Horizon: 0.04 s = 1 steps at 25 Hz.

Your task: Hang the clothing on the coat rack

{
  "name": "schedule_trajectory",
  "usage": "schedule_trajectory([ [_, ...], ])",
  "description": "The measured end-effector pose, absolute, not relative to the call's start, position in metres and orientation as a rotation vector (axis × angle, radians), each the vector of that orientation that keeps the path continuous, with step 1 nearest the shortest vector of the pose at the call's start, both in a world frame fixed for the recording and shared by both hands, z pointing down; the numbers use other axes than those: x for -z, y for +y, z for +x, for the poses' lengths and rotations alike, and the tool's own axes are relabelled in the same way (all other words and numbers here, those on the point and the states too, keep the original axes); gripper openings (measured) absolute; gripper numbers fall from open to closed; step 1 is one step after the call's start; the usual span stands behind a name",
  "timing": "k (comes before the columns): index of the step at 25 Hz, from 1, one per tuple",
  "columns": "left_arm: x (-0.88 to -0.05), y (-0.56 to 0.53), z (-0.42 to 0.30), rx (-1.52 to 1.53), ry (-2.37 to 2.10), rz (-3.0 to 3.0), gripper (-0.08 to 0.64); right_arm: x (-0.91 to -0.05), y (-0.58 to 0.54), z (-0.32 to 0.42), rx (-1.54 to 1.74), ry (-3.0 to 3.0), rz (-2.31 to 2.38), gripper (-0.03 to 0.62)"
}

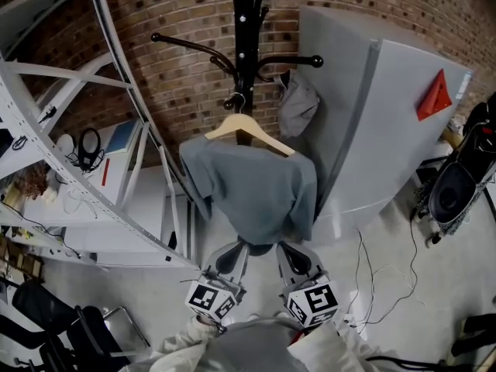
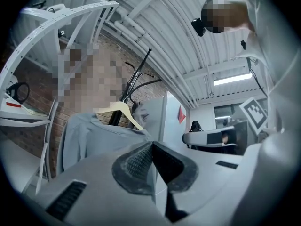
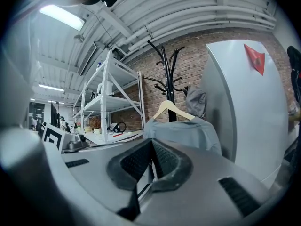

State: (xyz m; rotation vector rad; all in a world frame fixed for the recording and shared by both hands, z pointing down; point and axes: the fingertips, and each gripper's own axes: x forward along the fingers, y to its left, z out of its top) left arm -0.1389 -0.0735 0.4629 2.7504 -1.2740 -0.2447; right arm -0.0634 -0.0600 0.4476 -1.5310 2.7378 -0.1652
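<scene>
Grey shirt (image 1: 252, 188) hung on a wooden hanger (image 1: 248, 126) hooked onto the black coat rack (image 1: 244, 22) by the brick wall (image 1: 178, 14). Left tool (image 1: 234, 256) and right tool (image 1: 293, 256) sat just below its hem, each with jaws pressed together, empty.

Garment (image 1: 252, 192): plain grey-blue. Hanger (image 1: 248, 126): pale wood. Coat rack (image 1: 245, 22): black. Wall (image 1: 178, 14): red-brown brick pattern. Shelving (image 1: 116, 107): white. Cabinet (image 1: 380, 130): grey, 1 red triangle (image 1: 434, 95). Left gripper (image 1: 240, 245), right gripper (image 1: 284, 246): grey; black-and-white square markers.
</scene>
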Motion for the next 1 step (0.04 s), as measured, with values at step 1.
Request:
schedule_trajectory([
  [1, -0.4615, -0.0756, -0.1366, 0.237, -1.280, 2.740, 0.009, -0.4480, -0.0620, -0.0610, 0.166, 2.740, -1.530, 0.023],
])
